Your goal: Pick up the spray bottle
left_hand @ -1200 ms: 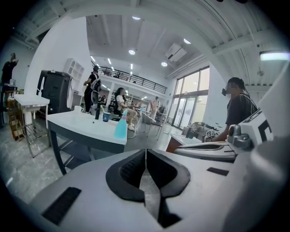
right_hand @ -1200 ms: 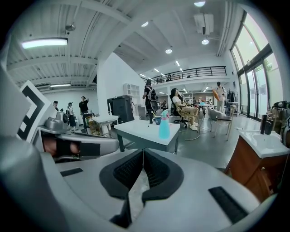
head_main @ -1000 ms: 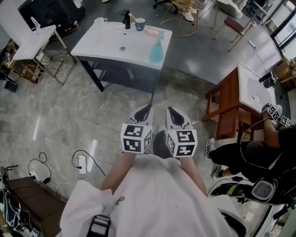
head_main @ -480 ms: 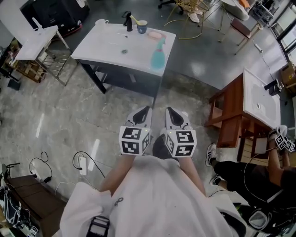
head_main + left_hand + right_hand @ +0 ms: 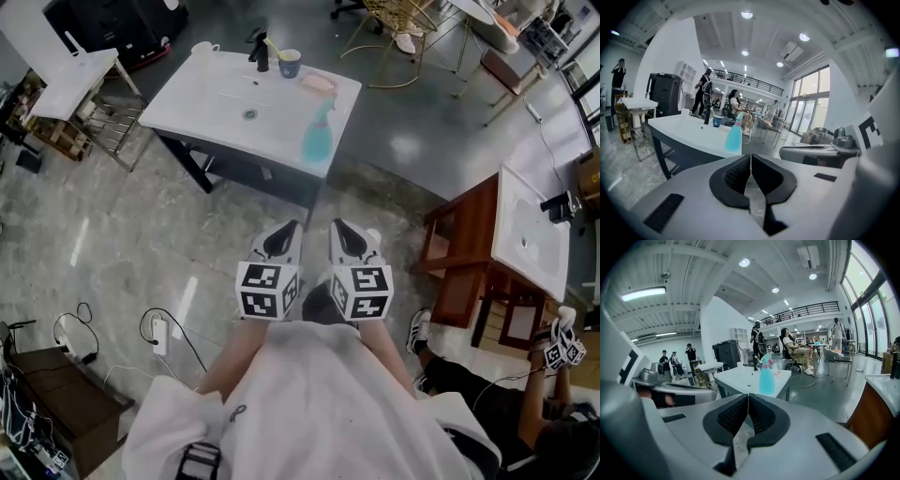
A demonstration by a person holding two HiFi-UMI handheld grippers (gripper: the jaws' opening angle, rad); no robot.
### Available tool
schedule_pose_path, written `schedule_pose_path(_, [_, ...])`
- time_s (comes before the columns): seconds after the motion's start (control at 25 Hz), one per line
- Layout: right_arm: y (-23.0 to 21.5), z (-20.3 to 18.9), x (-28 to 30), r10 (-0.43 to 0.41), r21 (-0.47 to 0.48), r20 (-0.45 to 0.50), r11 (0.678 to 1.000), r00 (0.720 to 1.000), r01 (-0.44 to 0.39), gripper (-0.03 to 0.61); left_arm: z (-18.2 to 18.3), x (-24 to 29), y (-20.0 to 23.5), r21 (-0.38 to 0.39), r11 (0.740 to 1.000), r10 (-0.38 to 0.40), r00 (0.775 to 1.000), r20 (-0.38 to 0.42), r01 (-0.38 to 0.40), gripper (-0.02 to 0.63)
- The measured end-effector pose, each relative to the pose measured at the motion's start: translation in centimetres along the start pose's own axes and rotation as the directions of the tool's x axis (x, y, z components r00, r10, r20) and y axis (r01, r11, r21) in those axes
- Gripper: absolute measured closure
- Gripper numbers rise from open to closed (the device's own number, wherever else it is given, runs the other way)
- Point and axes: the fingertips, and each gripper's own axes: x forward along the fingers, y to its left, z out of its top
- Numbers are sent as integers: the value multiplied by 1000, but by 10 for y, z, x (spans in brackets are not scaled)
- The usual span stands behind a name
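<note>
The spray bottle (image 5: 317, 139) stands upright at the near right corner of a white sink table (image 5: 211, 98), close to the table's edge. It is see-through blue with a pale trigger head on top. Farther back on the same table are a black tap (image 5: 260, 50), a dark cup (image 5: 290, 63), a pink dish (image 5: 319, 83) and, at the far left corner, a white mug (image 5: 202, 49).

The person holds both grippers side by side, low in front of the body and well apart from the table, above a grey stone floor (image 5: 112, 253). The left gripper (image 5: 292, 226) has its jaws pressed together with nothing between them. The right gripper (image 5: 336, 224) is likewise clenched and empty. Both point toward the table; in the left gripper view the bottle sits just above and left of the jaw tips, and in the right gripper view just above and right of them.

To the right stands a wooden cabinet (image 5: 459, 244) with a second white basin (image 5: 530, 234) on top. Another person (image 5: 506, 412) is at the near right.
</note>
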Motion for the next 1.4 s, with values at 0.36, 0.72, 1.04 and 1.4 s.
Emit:
schedule_pose_path(0.36, [-43,11,39,57,-1,-30,998,998,-57,549,16,55,2,-14,999,51,998,-20,-51,581])
schedule_pose_path(0.72, [-87,31,73,126,-17,-13,992,992,-126,549,35,106,-5,-16,994,107,994,-5,-107,581])
schedule_pose_path(1.04, [-106,40,98,198,-42,-32,979,980,-199,549,46,137,-6,-41,986,162,987,3,-162,581])
schedule_pose_path(1.4, [-114,39,110,239,-51,-46,969,970,-241,549,43,148,1,-70,975,210,978,-4,-210,581])
